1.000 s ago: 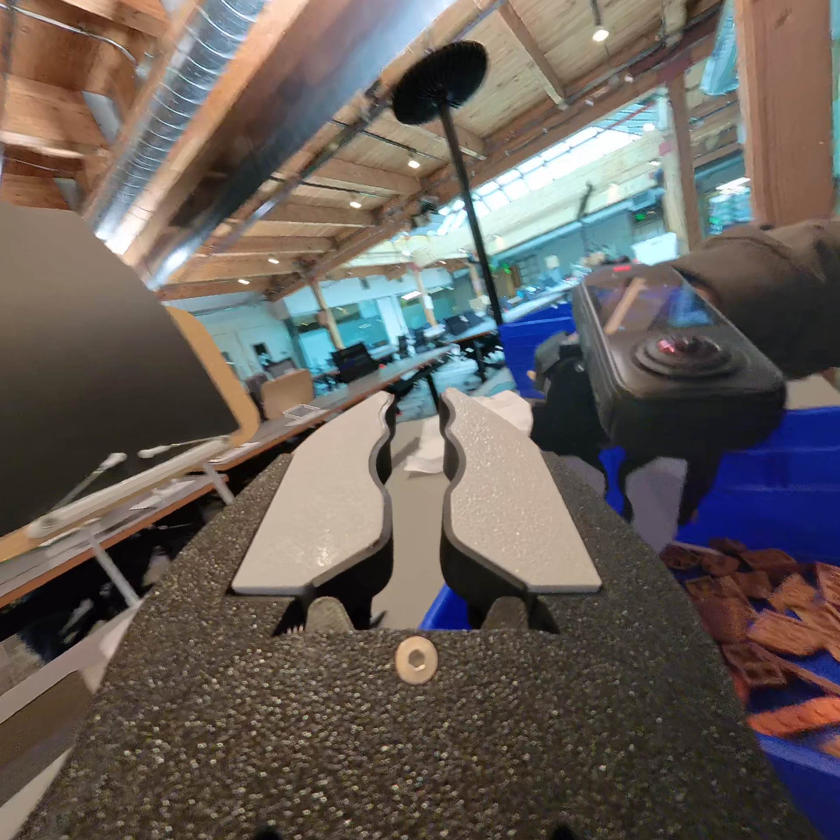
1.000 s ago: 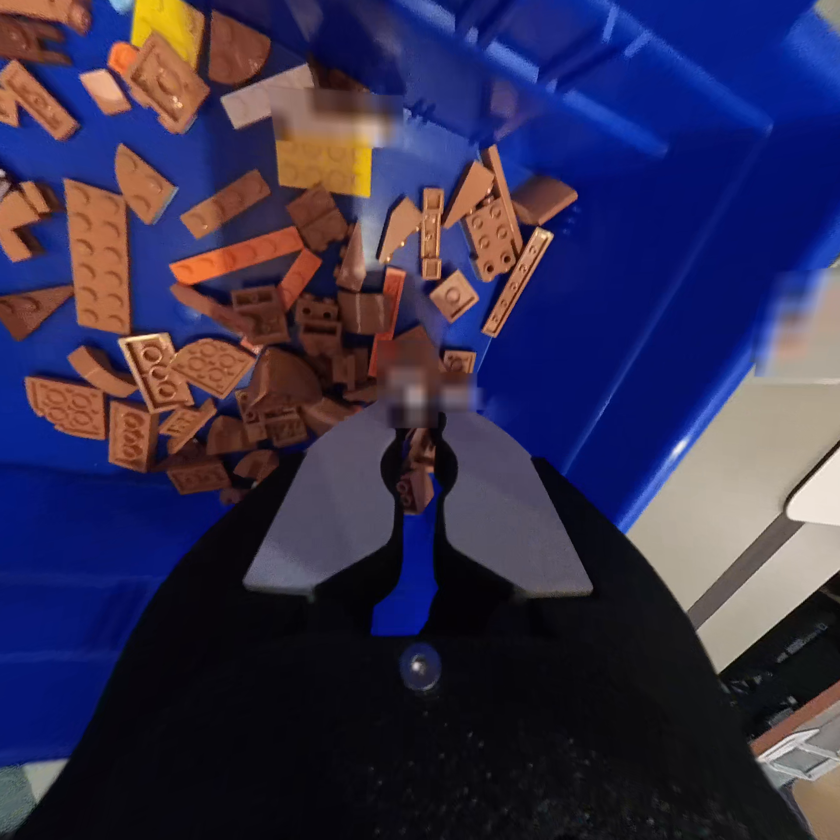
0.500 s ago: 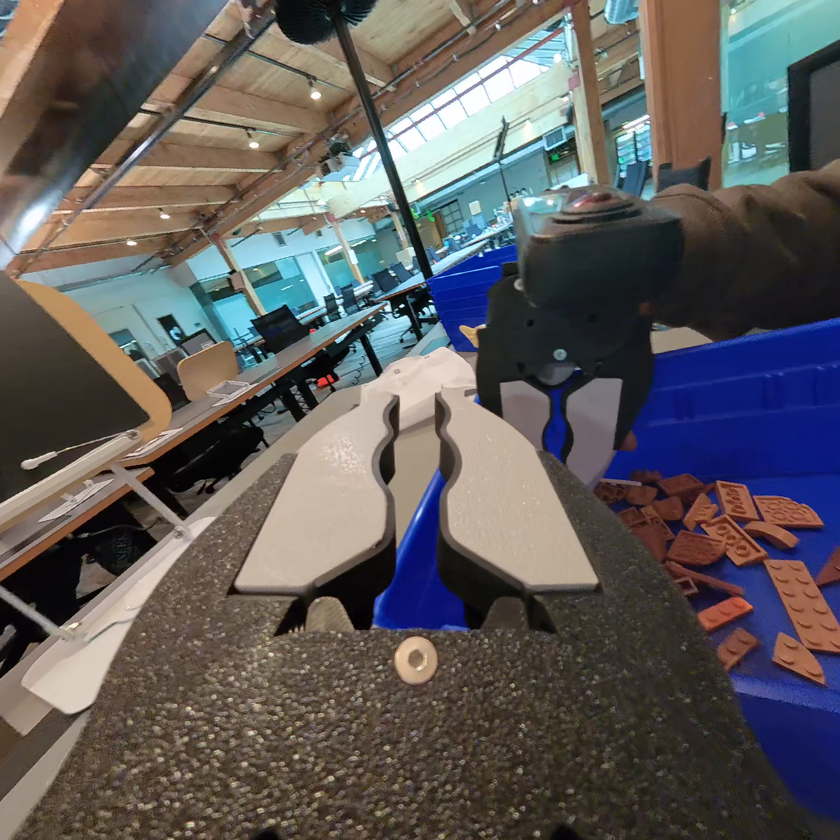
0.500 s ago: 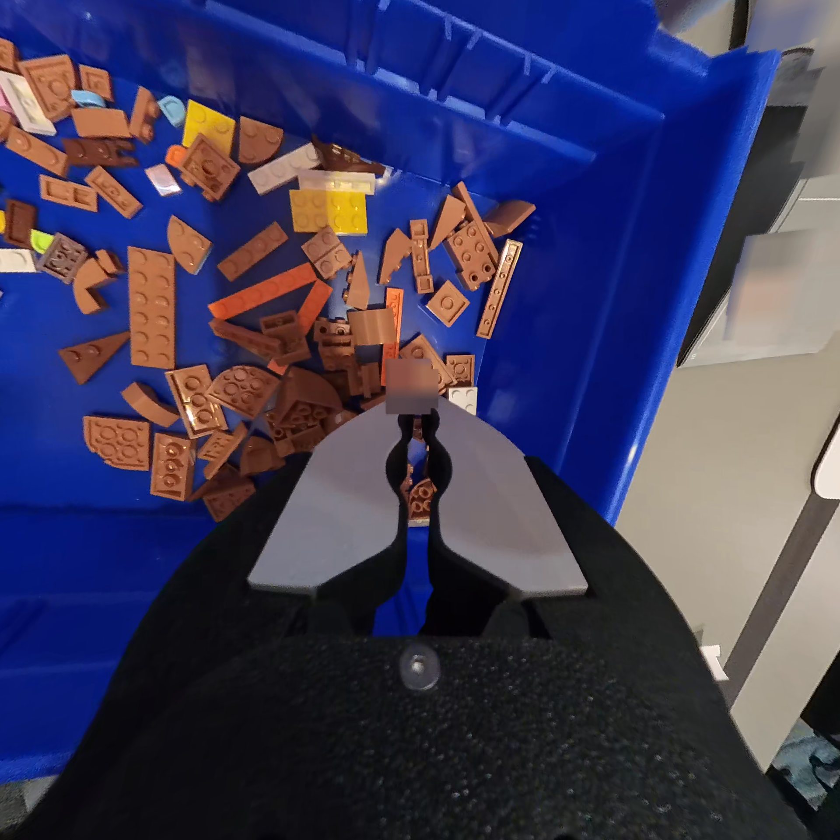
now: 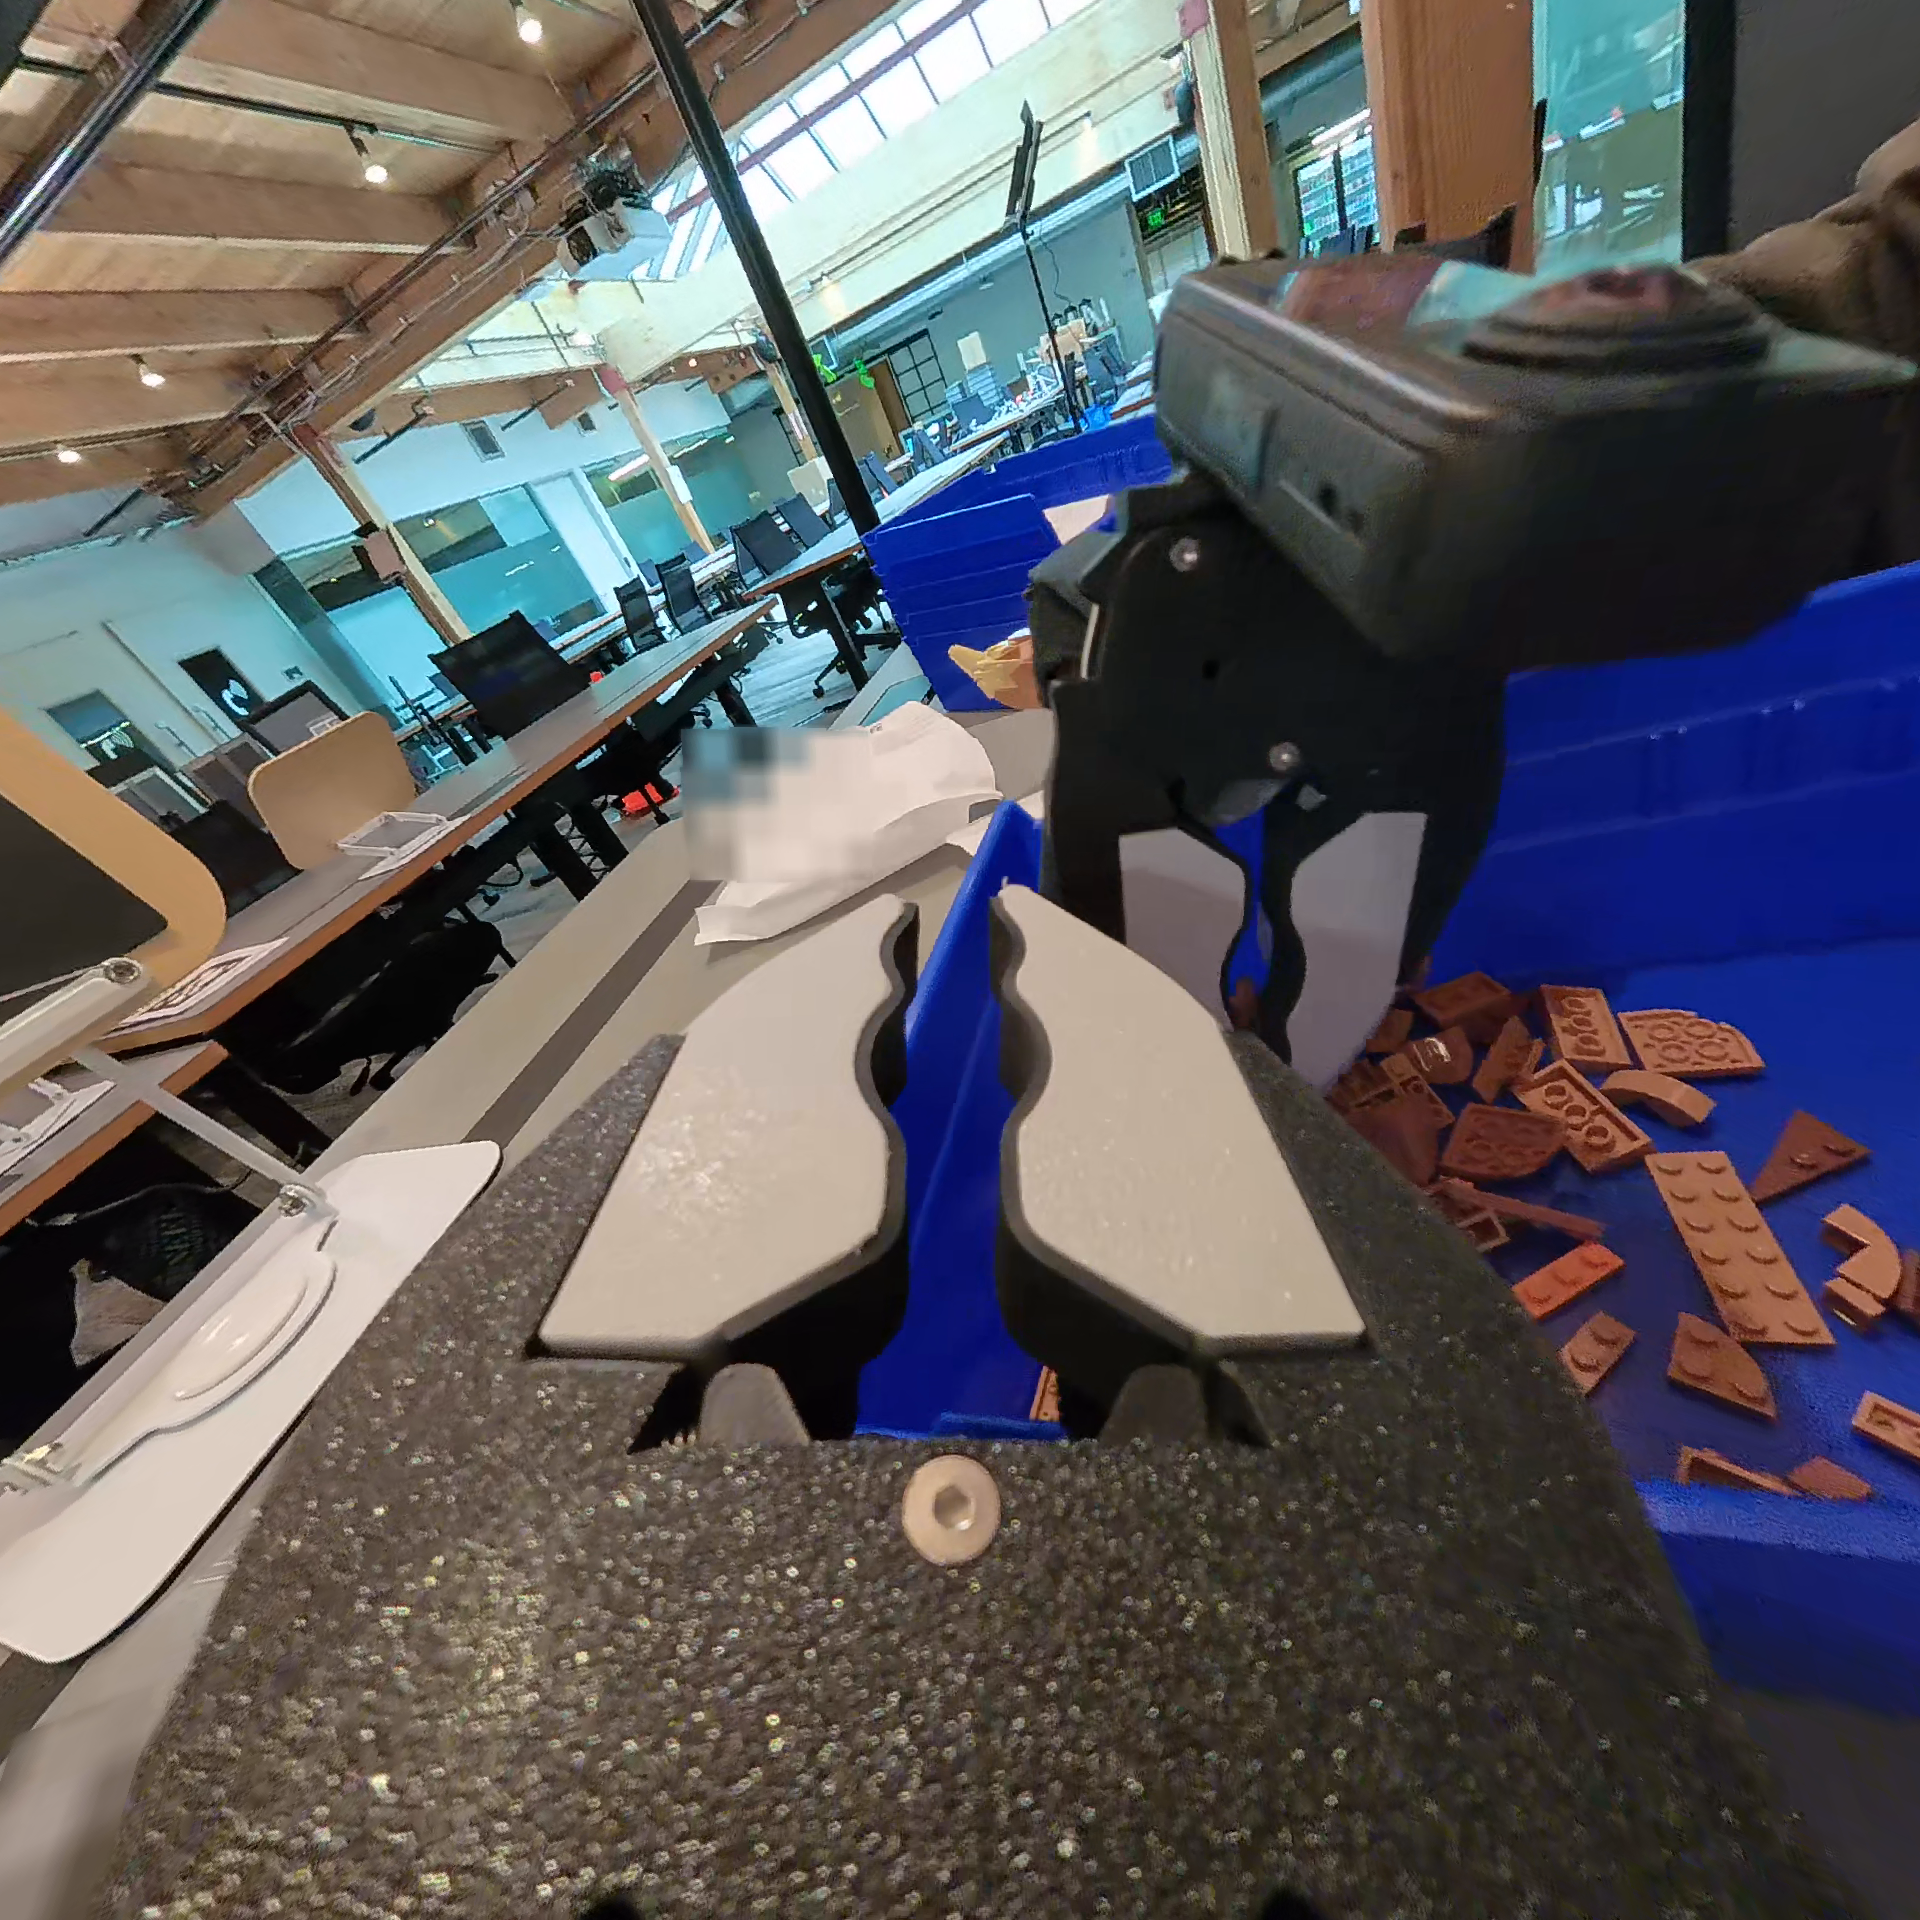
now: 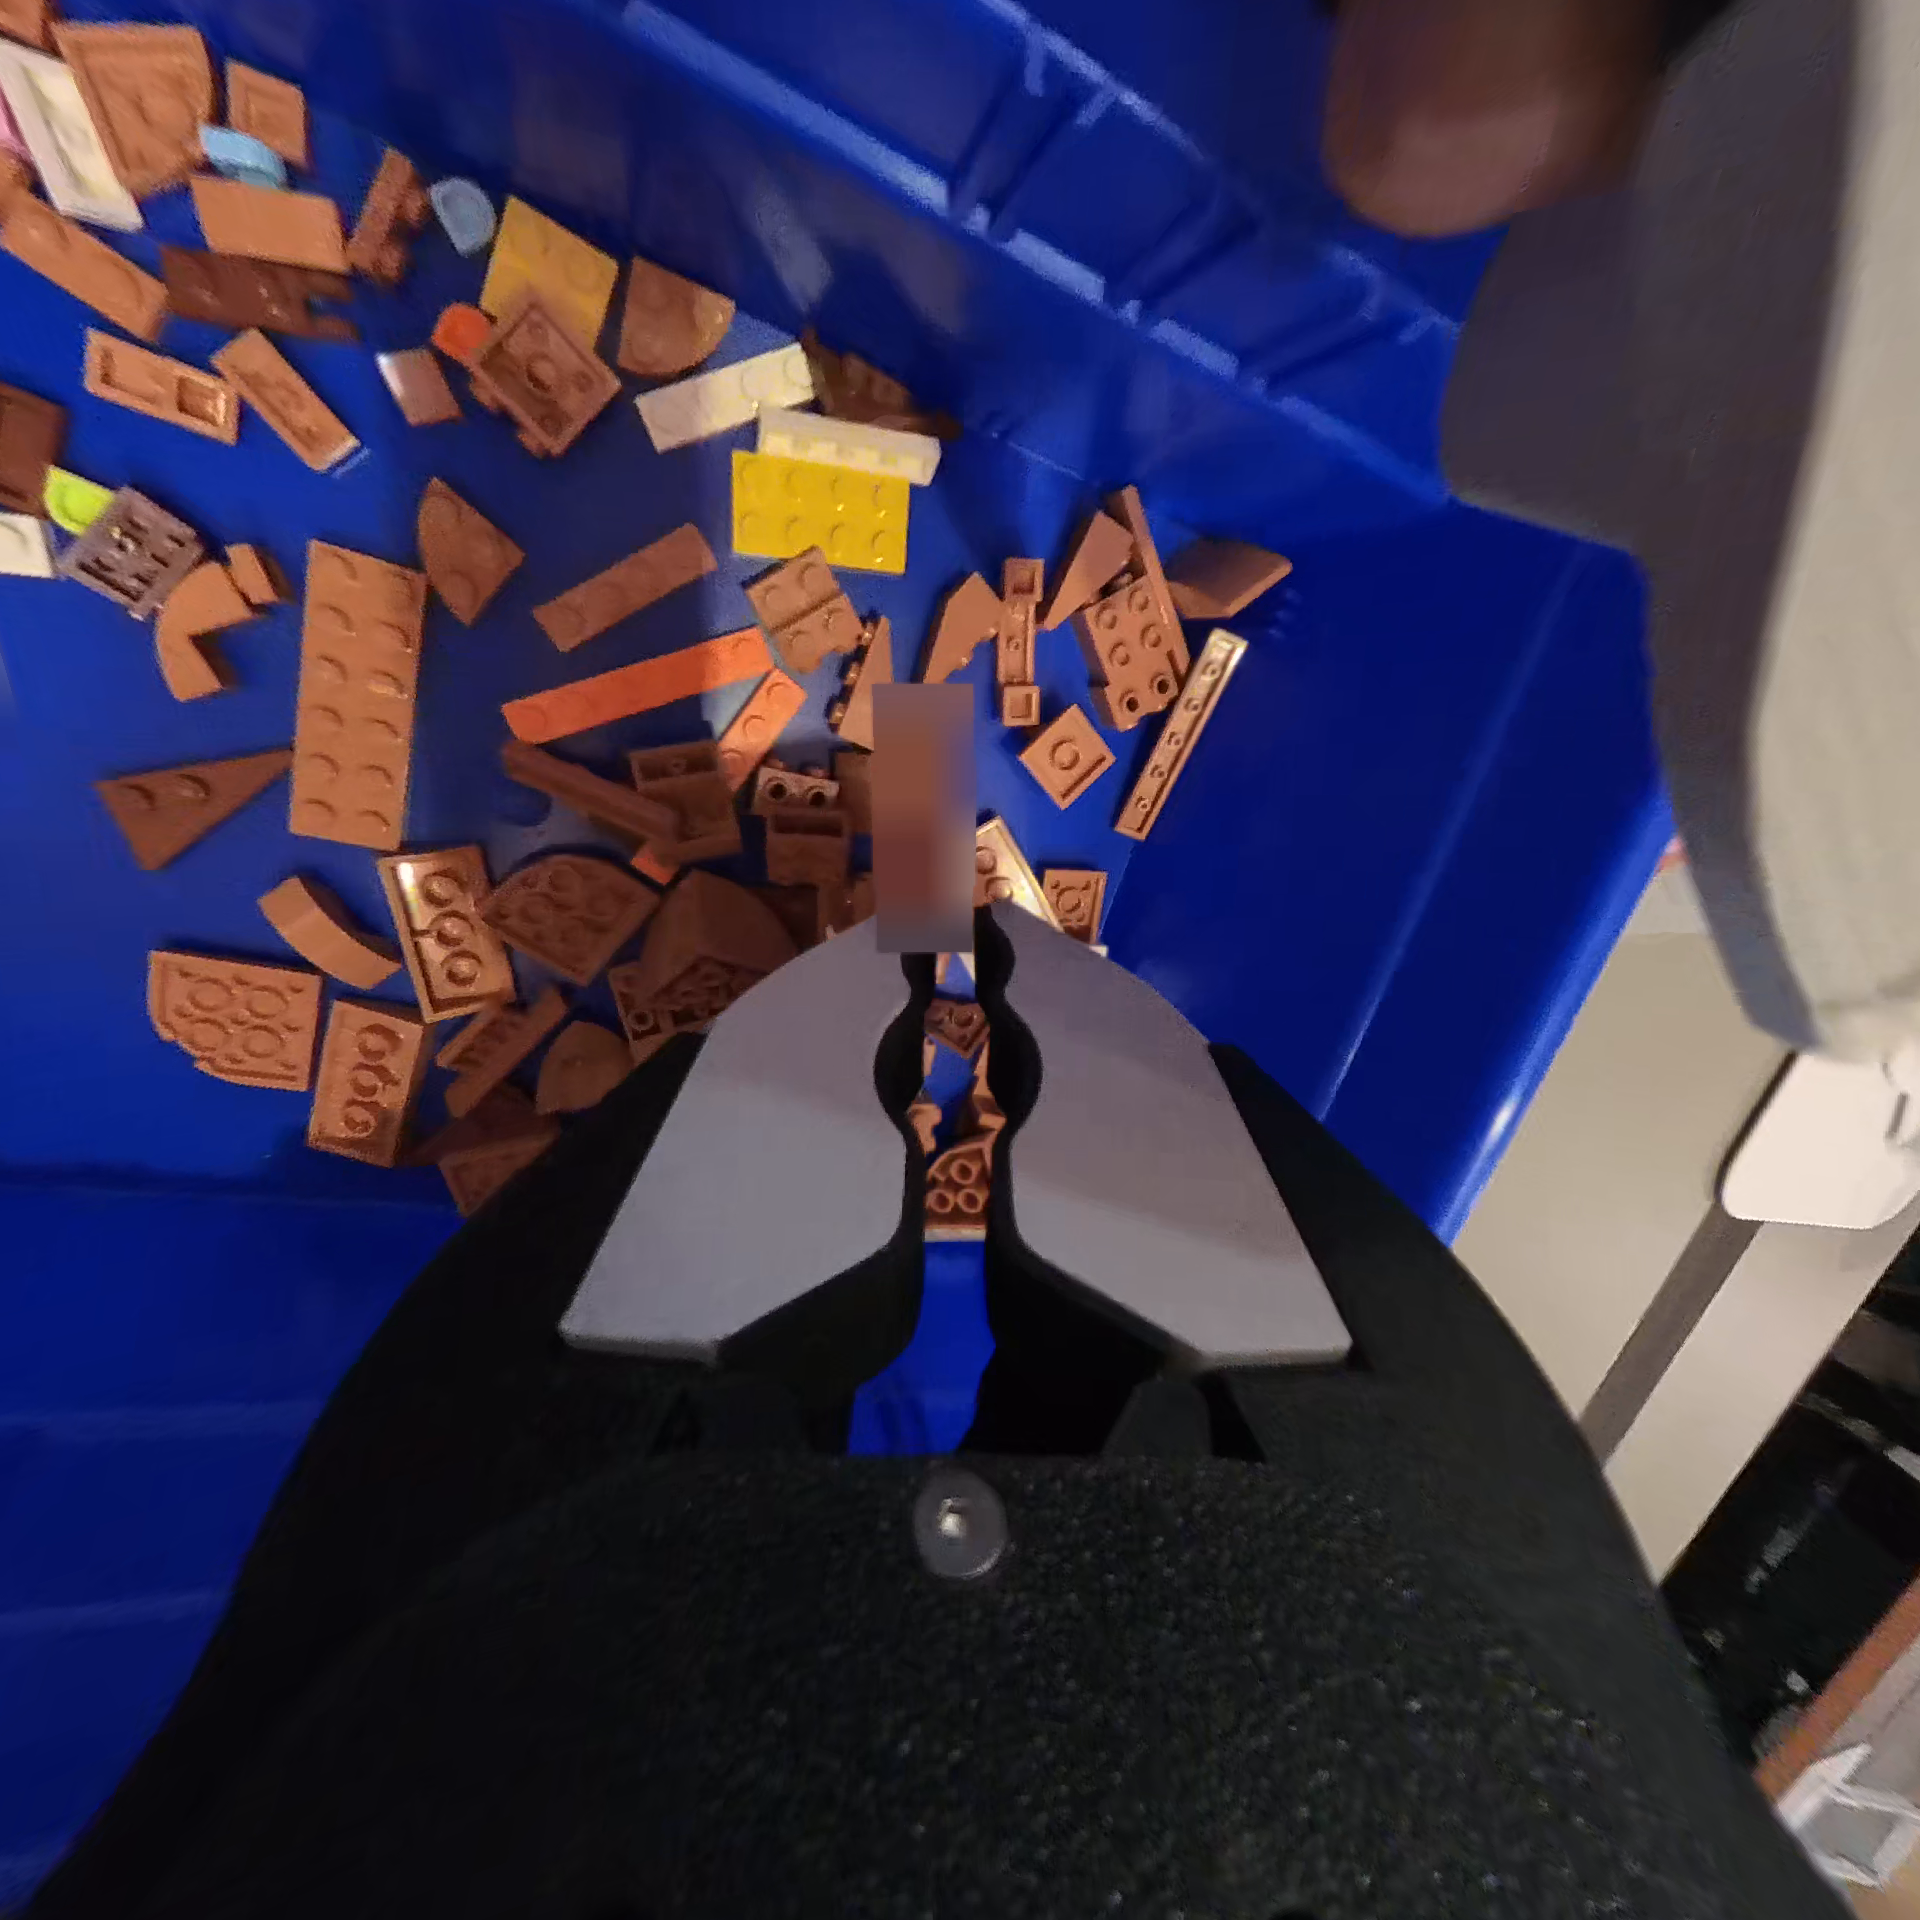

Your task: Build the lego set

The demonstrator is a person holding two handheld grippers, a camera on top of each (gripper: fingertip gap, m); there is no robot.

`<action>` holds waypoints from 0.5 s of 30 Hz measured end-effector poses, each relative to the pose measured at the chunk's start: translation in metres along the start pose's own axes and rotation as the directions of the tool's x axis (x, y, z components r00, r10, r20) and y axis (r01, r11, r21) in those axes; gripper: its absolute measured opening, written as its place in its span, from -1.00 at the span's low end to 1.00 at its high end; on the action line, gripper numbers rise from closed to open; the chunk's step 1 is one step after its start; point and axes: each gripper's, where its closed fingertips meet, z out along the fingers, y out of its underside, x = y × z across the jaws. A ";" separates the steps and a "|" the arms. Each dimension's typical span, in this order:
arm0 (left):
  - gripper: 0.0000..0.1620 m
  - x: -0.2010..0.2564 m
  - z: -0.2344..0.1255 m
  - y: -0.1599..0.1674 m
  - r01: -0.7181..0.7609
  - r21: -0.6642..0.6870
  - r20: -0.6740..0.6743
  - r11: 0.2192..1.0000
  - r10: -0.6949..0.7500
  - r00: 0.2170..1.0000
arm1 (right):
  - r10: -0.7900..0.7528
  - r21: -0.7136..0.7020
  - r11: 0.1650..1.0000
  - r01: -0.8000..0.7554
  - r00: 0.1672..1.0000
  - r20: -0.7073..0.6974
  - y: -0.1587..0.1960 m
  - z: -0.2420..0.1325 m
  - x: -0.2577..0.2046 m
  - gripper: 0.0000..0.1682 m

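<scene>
A blue bin (image 6: pixel 1299 416) holds many loose lego pieces, mostly brown (image 6: pixel 353 696), with a yellow plate (image 6: pixel 821 509) among them. My right gripper (image 6: pixel 951 935) hangs over the pile near the bin's right wall. Its jaws are almost together on a small brown piece, which a mosaic patch mostly hides. The left wrist view shows the same gripper (image 5: pixel 1262 1029) with its tips just above the brown pieces (image 5: pixel 1735 1247). My left gripper (image 5: pixel 951 914) is open and empty over the bin's left rim (image 5: pixel 977 1039). One of its grey fingers (image 6: pixel 1714 520) shows blurred at the upper right.
White papers (image 5: pixel 862 821) lie on the grey table left of the bin. More blue bins (image 5: pixel 966 551) stand behind. A white bracket (image 5: pixel 239 1340) sits at the table's left edge. A black pole (image 5: pixel 769 281) rises behind the table. Tip to tip, the grippers are about 11 cm apart.
My left gripper has tilted down and moved over the bin's left rim. My right gripper has risen from the pile with its jaws still nearly closed.
</scene>
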 end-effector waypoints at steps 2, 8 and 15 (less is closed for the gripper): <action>-0.85 -0.001 0.001 0.001 0.004 0.001 0.008 1.000 -0.004 1.000 | -0.016 -0.017 1.000 0.016 1.000 -0.004 0.000 0.002 -0.001 -0.92; -0.87 -0.008 0.001 0.004 0.042 0.022 0.051 0.999 -0.043 0.998 | -0.039 0.131 0.991 0.032 0.998 0.054 -0.029 -0.007 -0.012 -0.88; -0.88 -0.009 0.001 0.005 0.068 0.034 0.063 0.997 -0.070 0.996 | -0.137 0.107 0.988 0.111 0.951 0.277 -0.035 0.010 -0.055 -0.85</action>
